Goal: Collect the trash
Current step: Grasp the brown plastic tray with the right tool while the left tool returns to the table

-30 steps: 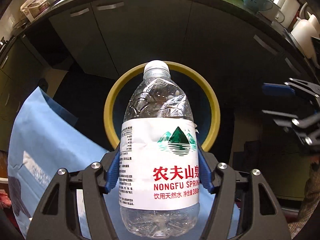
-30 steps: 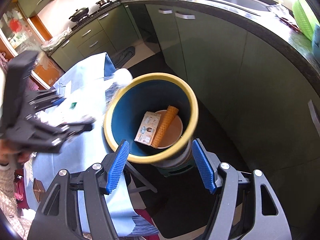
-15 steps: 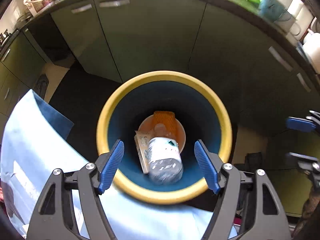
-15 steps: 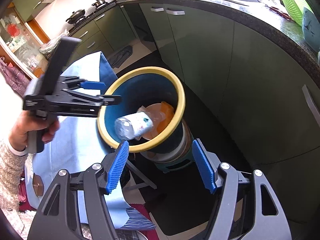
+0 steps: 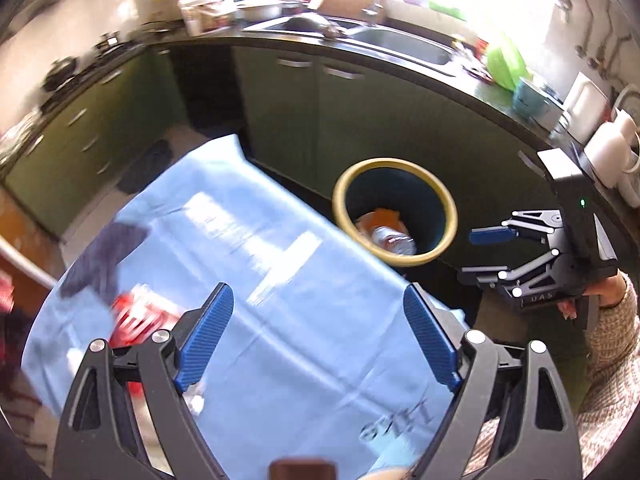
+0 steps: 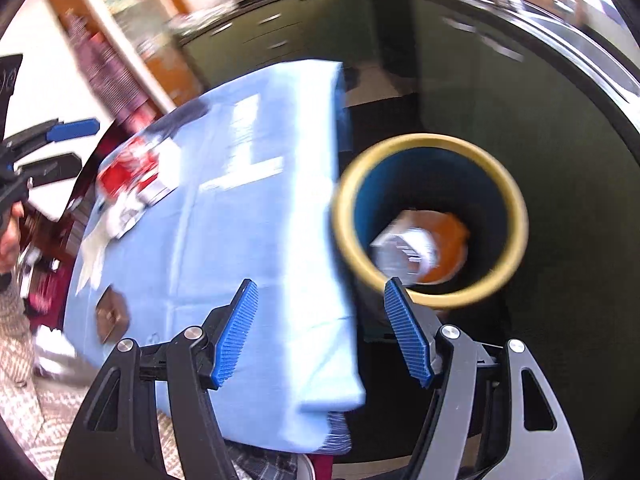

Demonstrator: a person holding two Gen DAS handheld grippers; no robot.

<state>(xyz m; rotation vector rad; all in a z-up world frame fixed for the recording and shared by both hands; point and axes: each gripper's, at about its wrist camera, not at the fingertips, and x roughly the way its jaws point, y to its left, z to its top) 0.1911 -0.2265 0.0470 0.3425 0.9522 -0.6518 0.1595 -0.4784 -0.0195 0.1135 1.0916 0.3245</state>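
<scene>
Released, the clear plastic bottle (image 5: 394, 240) now lies in the round yellow-rimmed bin (image 5: 448, 208); left tool (image 5: 318, 336) opening, right tool (image 6: 322, 330) agape, both empty.

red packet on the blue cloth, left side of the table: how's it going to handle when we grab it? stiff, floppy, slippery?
The frames are blurred, so this is tentative. The red packet lies flat on the blue cloth, so it is probably light and thin. Its silvery edge in the right wrist view suggests glossy film, likely floppy and a bit slippery. Pushed, it may slide or drag the loose cloth along.
</scene>
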